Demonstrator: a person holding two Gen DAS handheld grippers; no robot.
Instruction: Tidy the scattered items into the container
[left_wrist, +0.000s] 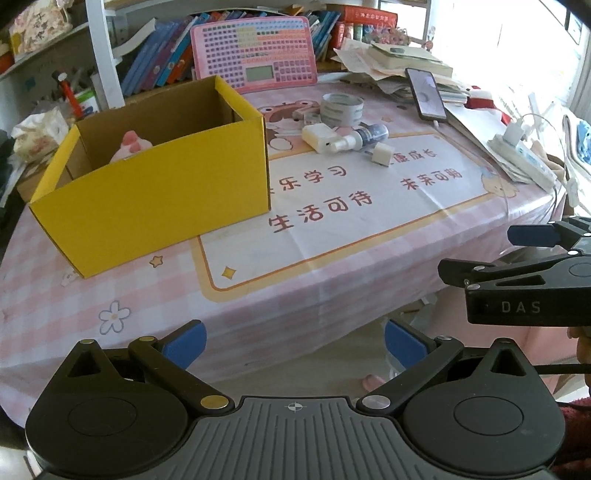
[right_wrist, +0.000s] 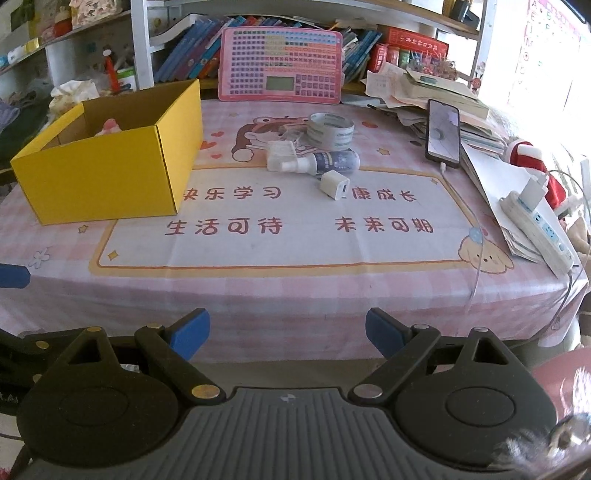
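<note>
A yellow cardboard box (left_wrist: 155, 192) (right_wrist: 110, 173) stands open on the left of the table, with a pink toy (left_wrist: 131, 146) (right_wrist: 109, 126) inside. Mid-table lie a tape roll (left_wrist: 341, 109) (right_wrist: 330, 131), a spray bottle (left_wrist: 364, 138) (right_wrist: 325, 162), a flat white case (left_wrist: 317, 136) (right_wrist: 281, 155) and a white charger cube (left_wrist: 382, 154) (right_wrist: 334, 184). My left gripper (left_wrist: 293, 345) hangs open before the table's front edge, nothing between its blue pads. My right gripper (right_wrist: 288, 334) is open too, empty, also short of the table; it shows at the left wrist view's right edge (left_wrist: 517, 254).
A pink keyboard toy (right_wrist: 280, 70) leans against books at the back. A phone (right_wrist: 443, 131) on a cable, paper stacks and a power strip (right_wrist: 539, 229) crowd the right side. A pink printed cloth (right_wrist: 288, 236) covers the table. Shelves stand behind.
</note>
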